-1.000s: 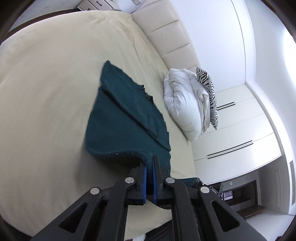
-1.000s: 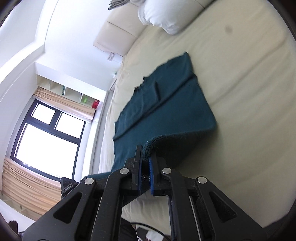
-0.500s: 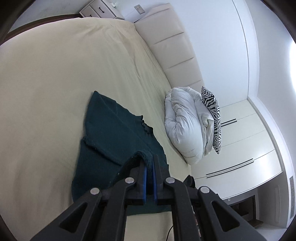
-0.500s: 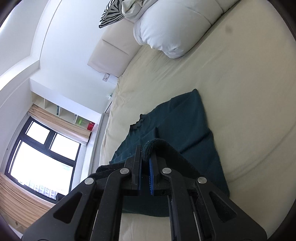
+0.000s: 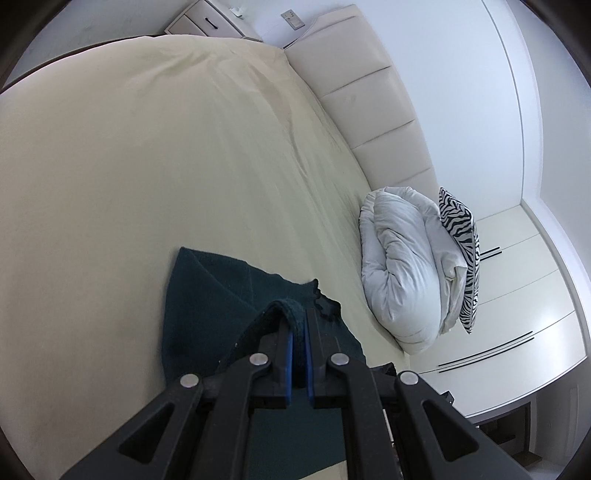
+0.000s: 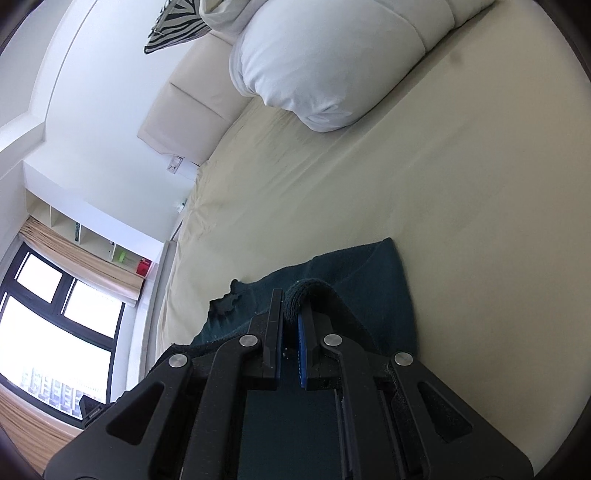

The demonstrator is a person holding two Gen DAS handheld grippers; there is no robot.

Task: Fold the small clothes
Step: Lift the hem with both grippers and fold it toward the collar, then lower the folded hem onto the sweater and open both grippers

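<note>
A dark teal knitted garment (image 5: 207, 291) lies on the cream bed sheet (image 5: 147, 166), its near part folded over toward the far part. My left gripper (image 5: 298, 325) is shut on the garment's thick hem and holds it just above the lower layer. In the right wrist view the same garment (image 6: 384, 284) shows, and my right gripper (image 6: 291, 314) is shut on another part of the hem. The garment's near part is hidden under both grippers.
A folded white duvet (image 5: 402, 266) and a zebra-striped pillow (image 5: 461, 243) lie by the padded headboard (image 5: 369, 96). A nightstand (image 5: 210, 22) stands past the bed's far corner. White wardrobe doors (image 5: 517, 295) are at right. A window (image 6: 55, 310) with a blind shows in the right wrist view.
Both grippers have carried the held hem forward over the garment toward its far edge. The visible flat part of the garment has shrunk and the headboard and duvet are closer.
</note>
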